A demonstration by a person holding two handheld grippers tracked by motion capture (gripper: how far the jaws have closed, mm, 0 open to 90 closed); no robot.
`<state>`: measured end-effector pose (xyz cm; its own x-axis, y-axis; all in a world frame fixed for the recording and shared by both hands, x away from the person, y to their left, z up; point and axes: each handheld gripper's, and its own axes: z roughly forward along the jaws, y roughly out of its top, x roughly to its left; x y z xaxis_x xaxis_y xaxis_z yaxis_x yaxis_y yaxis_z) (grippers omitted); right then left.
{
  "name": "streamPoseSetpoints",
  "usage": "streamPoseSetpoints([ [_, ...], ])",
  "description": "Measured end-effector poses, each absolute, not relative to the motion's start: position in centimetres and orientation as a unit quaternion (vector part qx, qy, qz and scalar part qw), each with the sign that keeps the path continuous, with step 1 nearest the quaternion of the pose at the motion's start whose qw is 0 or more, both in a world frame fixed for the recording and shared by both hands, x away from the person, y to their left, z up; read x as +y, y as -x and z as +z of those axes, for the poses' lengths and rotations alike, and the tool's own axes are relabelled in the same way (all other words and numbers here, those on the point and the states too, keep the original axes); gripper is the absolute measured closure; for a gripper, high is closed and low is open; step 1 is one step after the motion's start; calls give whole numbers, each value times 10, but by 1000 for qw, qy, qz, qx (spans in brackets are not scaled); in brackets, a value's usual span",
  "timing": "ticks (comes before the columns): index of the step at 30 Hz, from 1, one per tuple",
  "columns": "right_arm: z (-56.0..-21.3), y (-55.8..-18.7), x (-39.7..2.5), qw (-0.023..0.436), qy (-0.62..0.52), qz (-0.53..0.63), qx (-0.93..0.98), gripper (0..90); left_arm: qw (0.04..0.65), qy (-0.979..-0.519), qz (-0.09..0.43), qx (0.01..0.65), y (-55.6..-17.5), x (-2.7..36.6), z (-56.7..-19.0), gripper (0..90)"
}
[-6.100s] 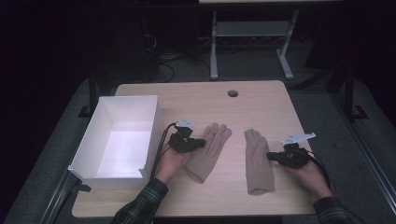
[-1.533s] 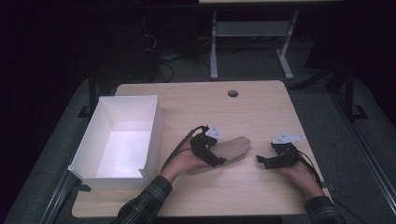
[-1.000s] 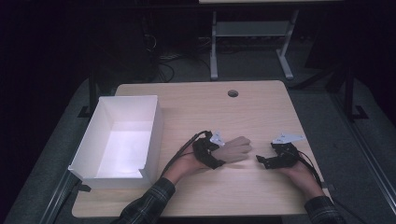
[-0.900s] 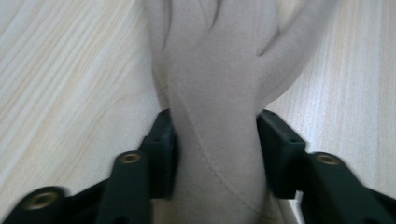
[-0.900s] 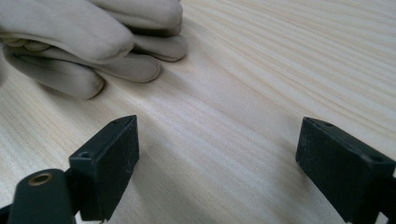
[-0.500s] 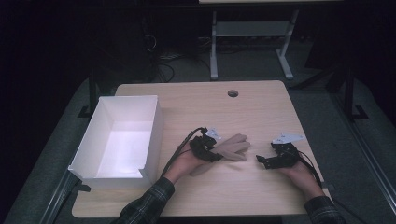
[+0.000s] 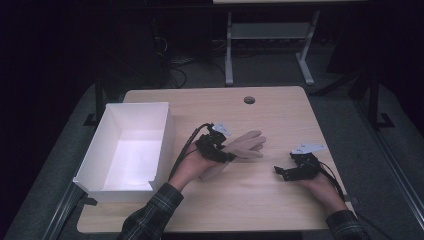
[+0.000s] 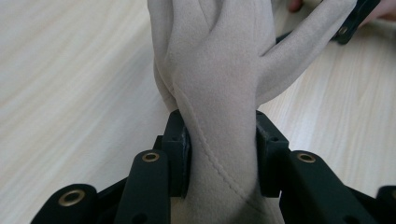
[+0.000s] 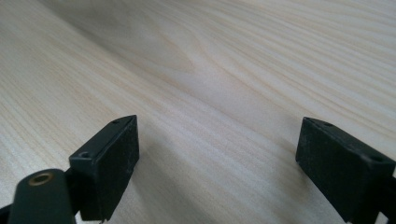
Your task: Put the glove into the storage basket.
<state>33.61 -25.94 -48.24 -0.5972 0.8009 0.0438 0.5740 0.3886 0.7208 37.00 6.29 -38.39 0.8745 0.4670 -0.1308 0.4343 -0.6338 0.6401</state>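
A beige glove [image 7: 246, 144] [image 8: 219, 74] lies near the middle of the wooden table [image 7: 260, 200], its fingers pointing right. It looks like two gloves stacked, though I cannot tell for sure. My left gripper [image 7: 219, 151] [image 8: 223, 140] is shut on the glove's wrist end, which is pinched between the black pads [image 8: 180, 147]. My right gripper [image 7: 281, 171] [image 9: 219, 154] rests low over bare wood to the right of the glove, apart from it. Its jaws stand wide open with nothing between them.
A white open box [image 7: 166, 132] stands on the left part of the table, close to my left hand. A round cable hole [image 7: 249, 100] sits near the table's far edge. A desk frame stands on the dark floor beyond.
Six seconds ago two gloves lay apart, one at each gripper. Now the left gripper holds the glove and has drawn it a little left and away over the last second. The right gripper has stayed put.
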Motion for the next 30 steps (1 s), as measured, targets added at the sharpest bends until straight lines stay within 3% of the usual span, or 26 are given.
streamPoseSetpoints([
  [14,-482,-336,-259,157,-421,360,818,130,358,-895,34,263,-370,89,-329,633],
  [30,-482,-336,-259,158,-421,359,818,130,375,-872,69,308,-368,159,-284,633],
])
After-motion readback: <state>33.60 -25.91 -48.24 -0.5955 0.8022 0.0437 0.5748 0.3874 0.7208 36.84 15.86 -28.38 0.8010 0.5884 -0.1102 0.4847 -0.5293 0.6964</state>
